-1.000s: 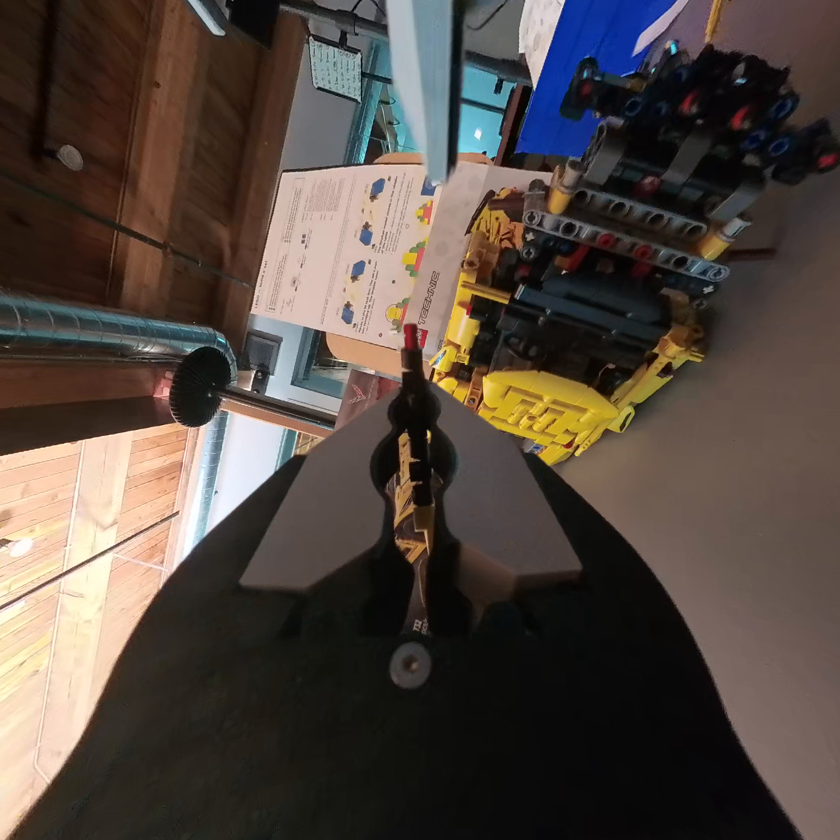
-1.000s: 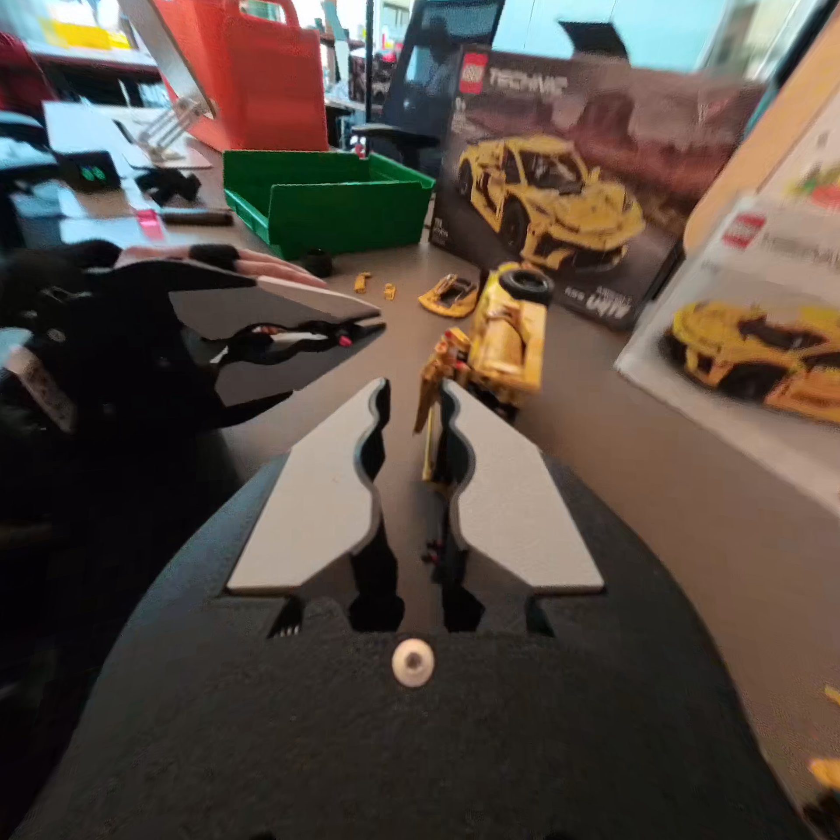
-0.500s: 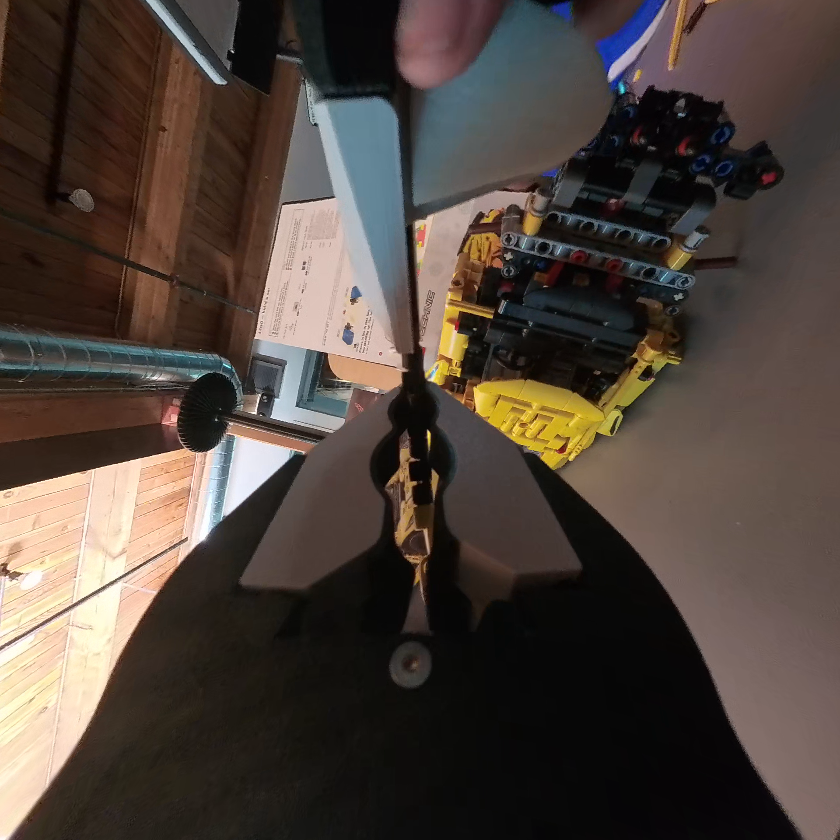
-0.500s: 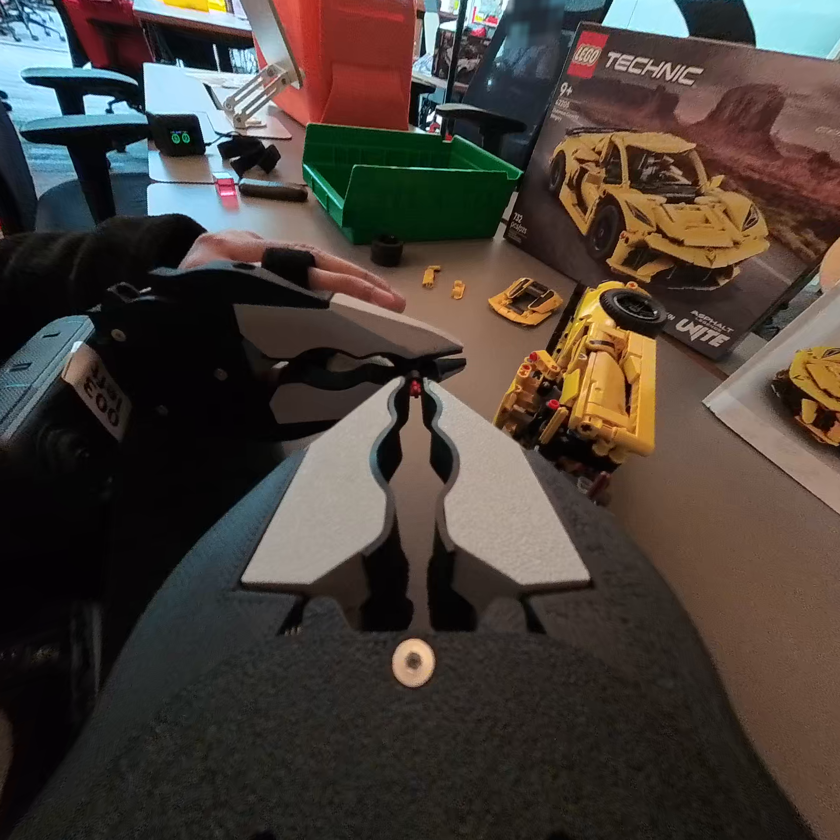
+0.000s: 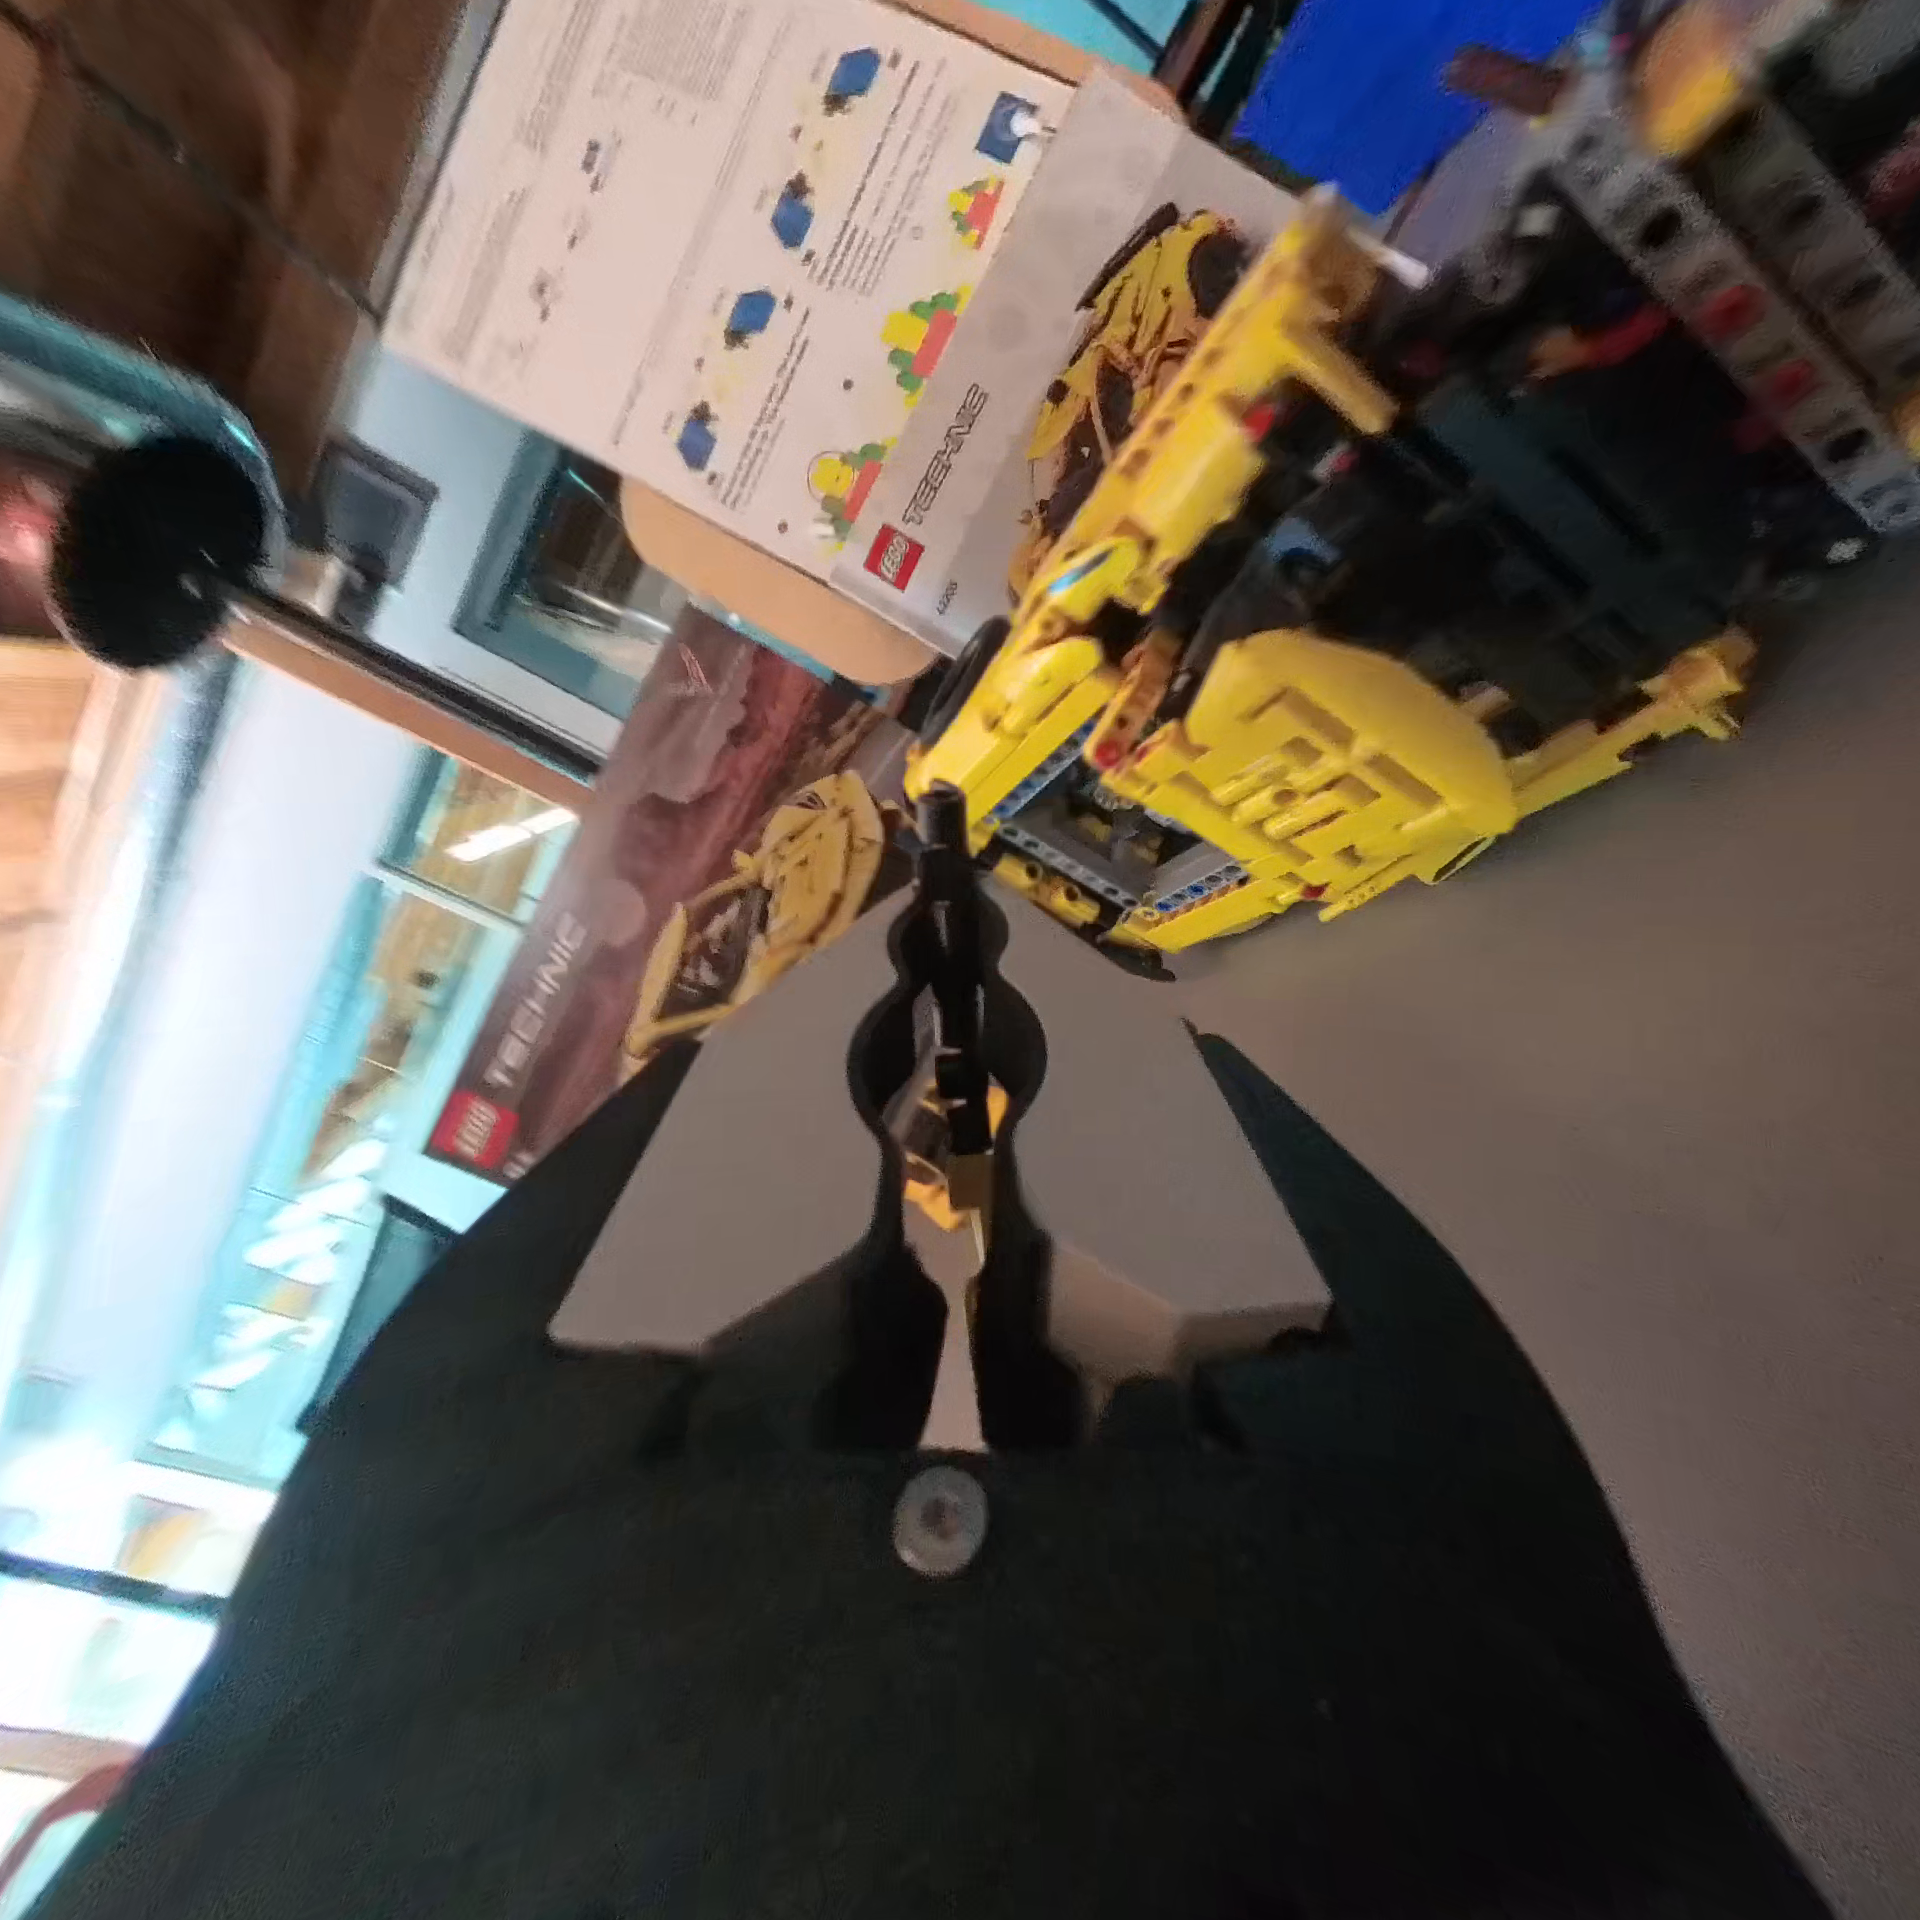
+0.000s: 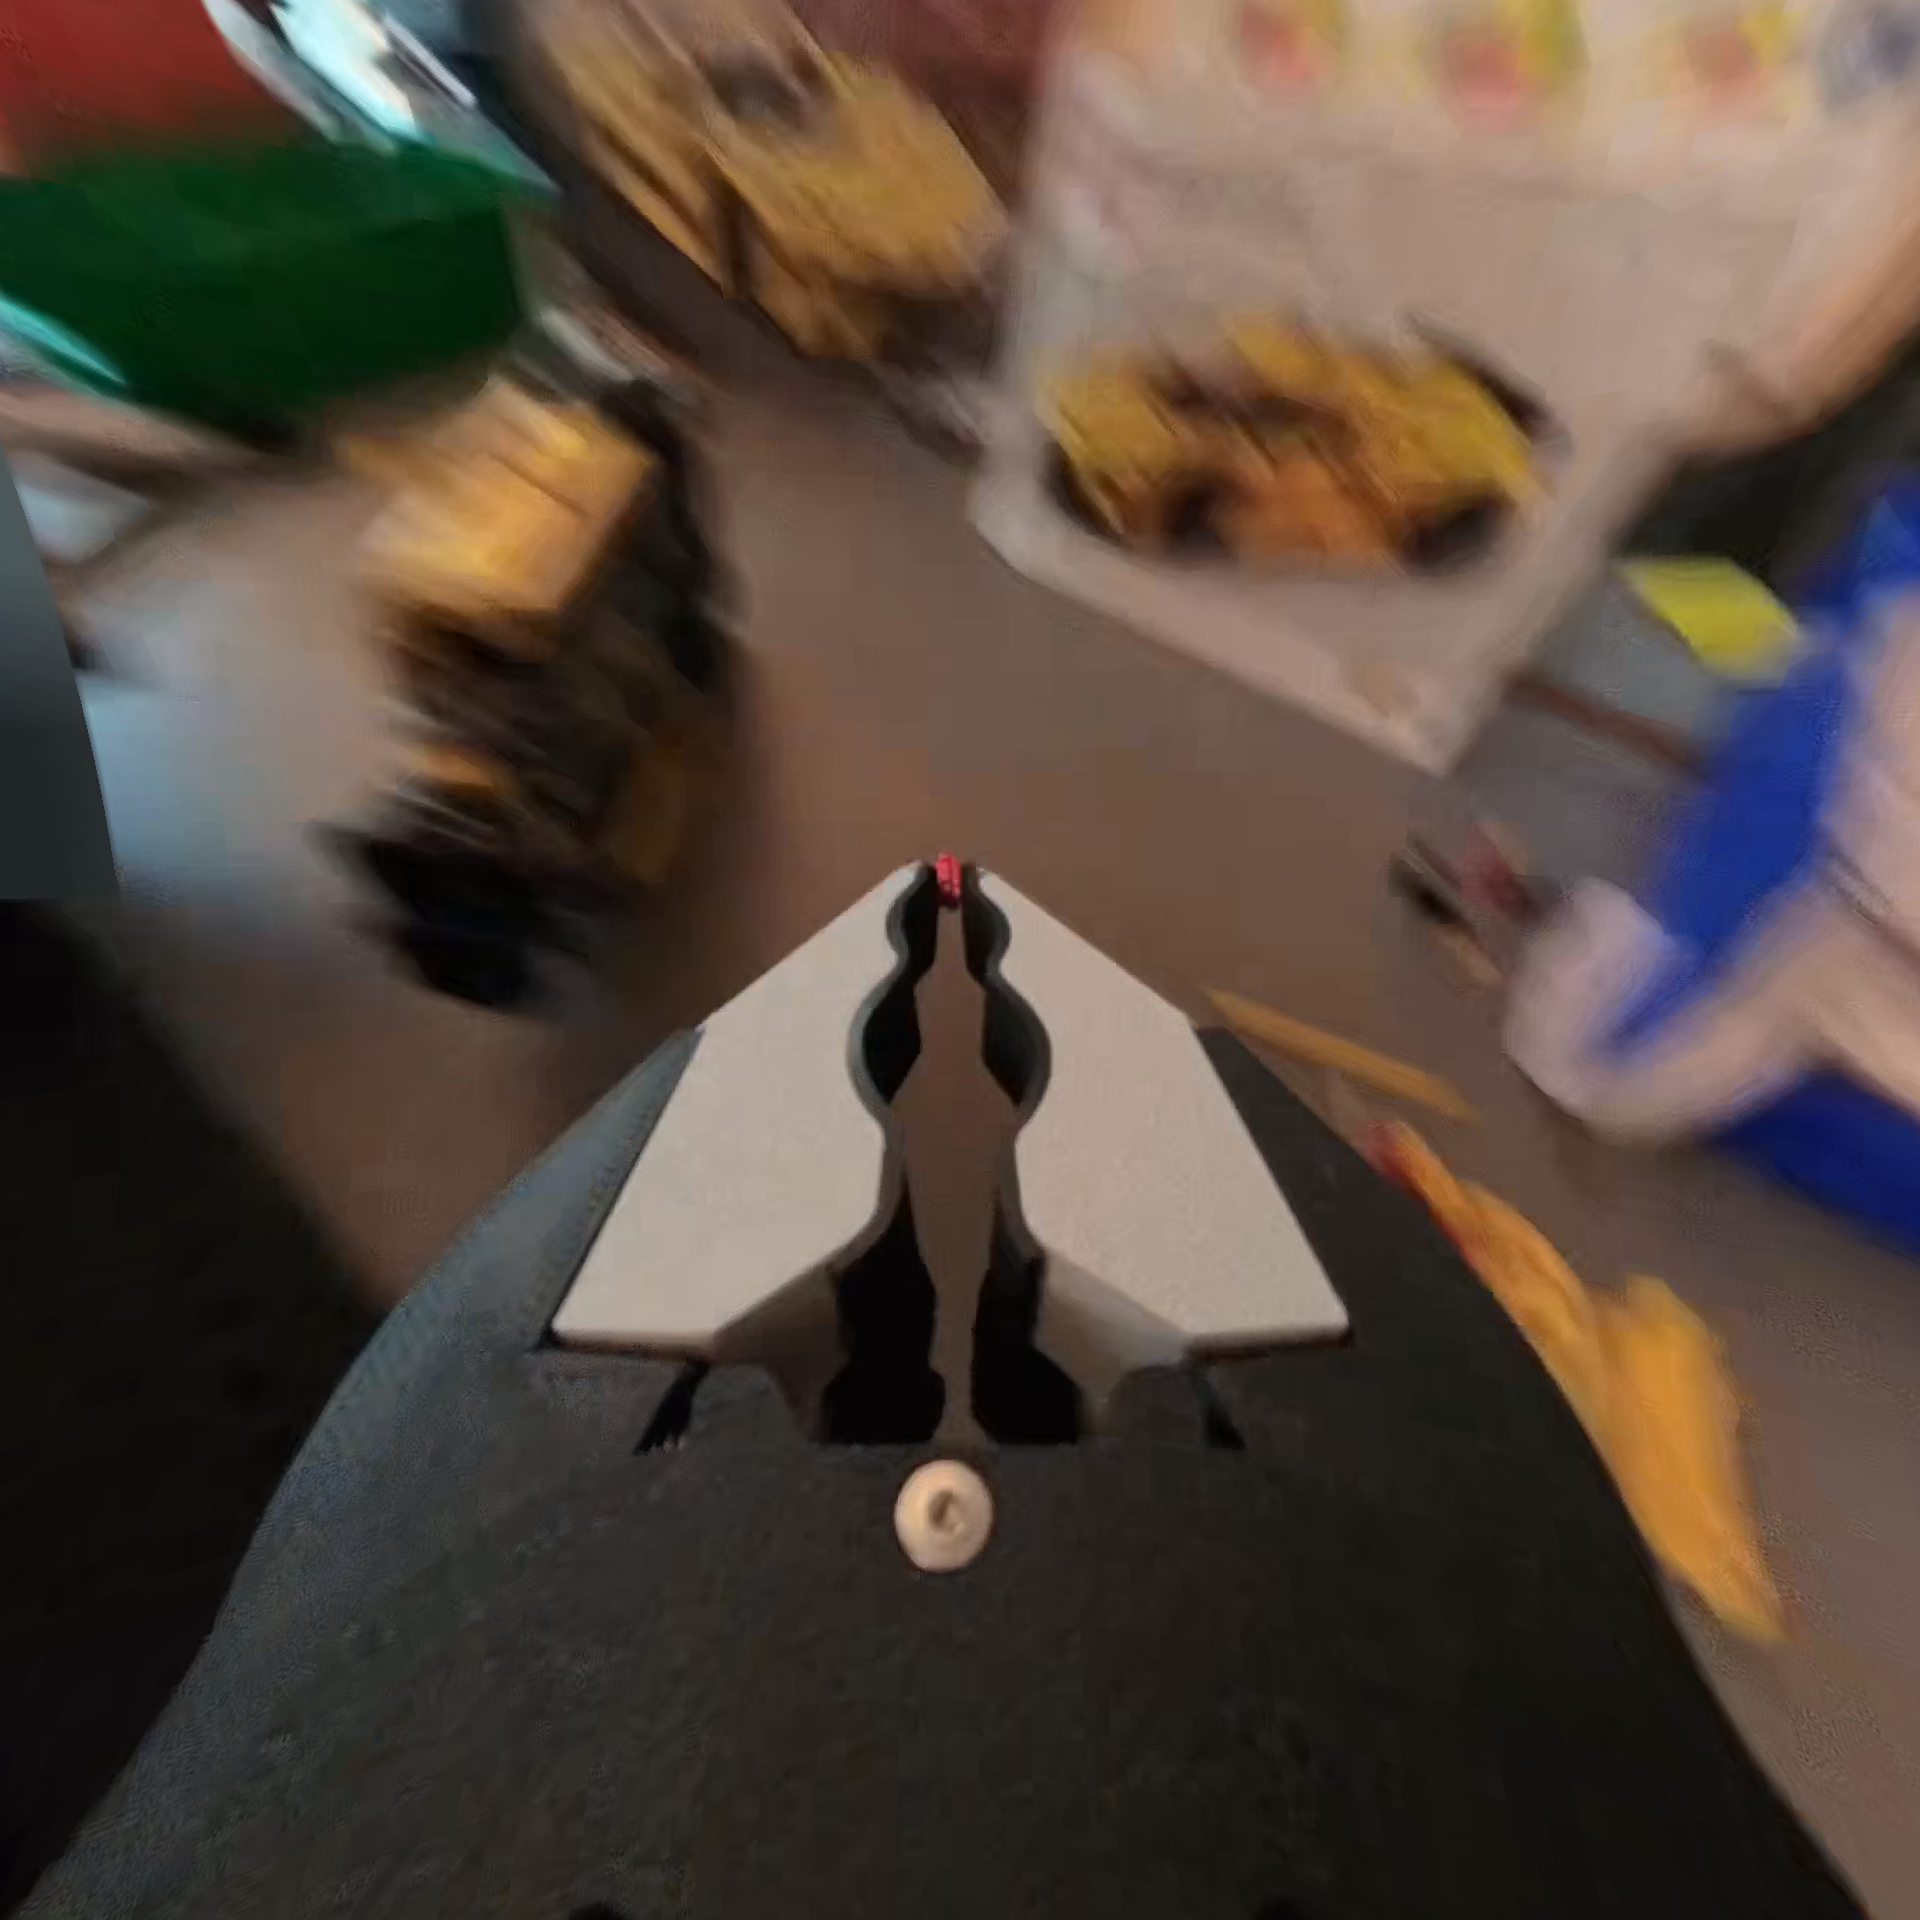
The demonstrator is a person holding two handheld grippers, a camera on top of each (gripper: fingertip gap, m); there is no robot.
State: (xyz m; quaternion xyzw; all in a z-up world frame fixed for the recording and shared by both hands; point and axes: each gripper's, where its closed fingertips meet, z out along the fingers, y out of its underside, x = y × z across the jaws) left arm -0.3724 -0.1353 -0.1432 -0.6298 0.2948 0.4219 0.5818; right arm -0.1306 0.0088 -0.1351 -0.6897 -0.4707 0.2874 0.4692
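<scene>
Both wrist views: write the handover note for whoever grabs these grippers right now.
Left gripper: shut on a slim black-and-yellow piece, black end poking past the tips.
Right gripper: shut on a tiny red piece at the very tips; that view is badly blurred.
Yellow toy car: on the grey table just beyond the left gripper, untouched.
Box: stands behind the car.

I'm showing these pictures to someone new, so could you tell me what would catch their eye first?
Probably the half-built yellow brick car on the grey table, just beyond the left claw, which is shut on a slim black-and-yellow part. In the blurred right wrist view, the right claw pinches a tiny red piece at its very tips.
</scene>
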